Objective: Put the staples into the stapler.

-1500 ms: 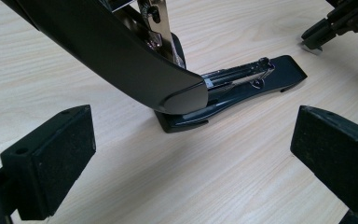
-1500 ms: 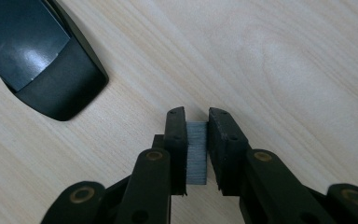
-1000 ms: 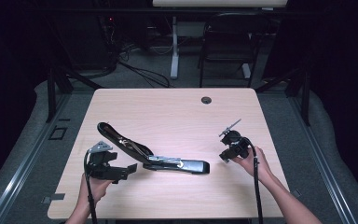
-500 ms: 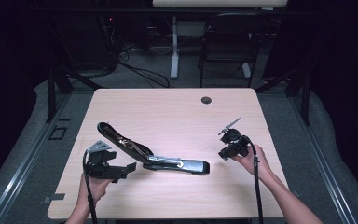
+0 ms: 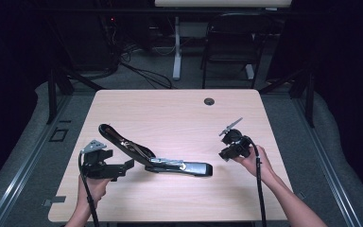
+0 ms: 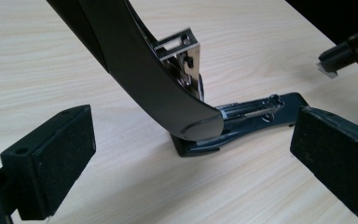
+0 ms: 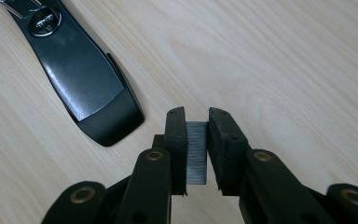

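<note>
A black stapler (image 5: 156, 161) lies swung open on the wooden table (image 5: 179, 113), its base (image 7: 79, 79) flat and its top arm (image 6: 144, 70) raised toward the left. My left gripper (image 5: 123, 166) is open, level with the tip of that arm; in the left gripper view the arm's rounded end sits between and beyond the pads (image 6: 51, 163), touching neither. To the right of the stapler's base end, my right gripper (image 5: 227, 153) is shut on a grey strip of staples (image 7: 196, 151), held a little above the table.
A small dark grommet hole (image 5: 209, 101) sits near the table's far edge. Chairs and cables stand on the floor beyond the table. The right gripper (image 6: 349, 51) also appears far off in the left gripper view.
</note>
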